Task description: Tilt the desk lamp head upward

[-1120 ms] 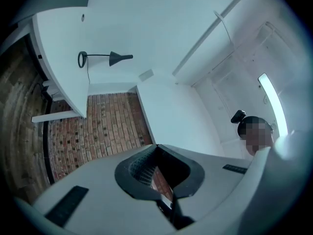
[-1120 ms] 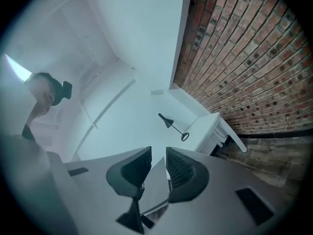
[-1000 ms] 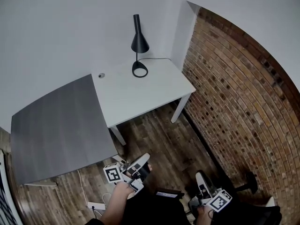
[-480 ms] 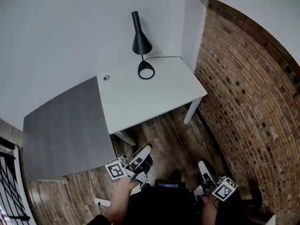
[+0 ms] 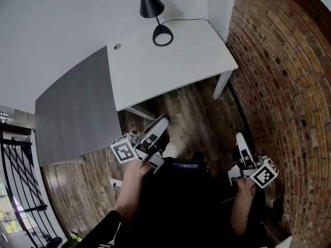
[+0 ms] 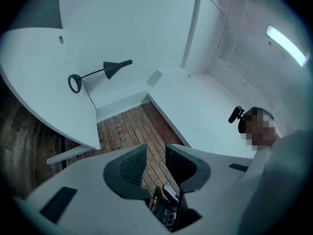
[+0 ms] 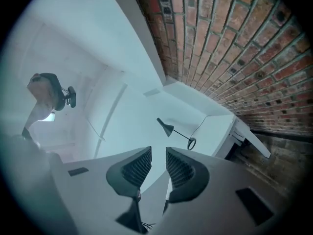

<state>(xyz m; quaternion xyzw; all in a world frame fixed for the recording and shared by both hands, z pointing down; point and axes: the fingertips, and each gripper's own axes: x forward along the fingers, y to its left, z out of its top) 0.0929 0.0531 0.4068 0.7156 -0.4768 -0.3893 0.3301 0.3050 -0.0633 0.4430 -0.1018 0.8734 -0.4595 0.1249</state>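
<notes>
Both hands were held low before the person's body, over the wooden floor (image 5: 194,112) and well short of the white desk (image 5: 181,61). The bare left forearm (image 5: 129,190) reached forward, and the left gripper (image 5: 159,125) angled up and to the right toward the desk, its marker cube (image 5: 123,151) turned to the camera. Its jaws had just been opening and stood wide apart with nothing between them. The right gripper (image 5: 241,139) pointed ahead beside the brick wall (image 5: 289,87), its jaws part open and empty. The desk lamp (image 5: 150,5) stood at the desk's far edge against the white wall, well apart from both grippers.
</notes>
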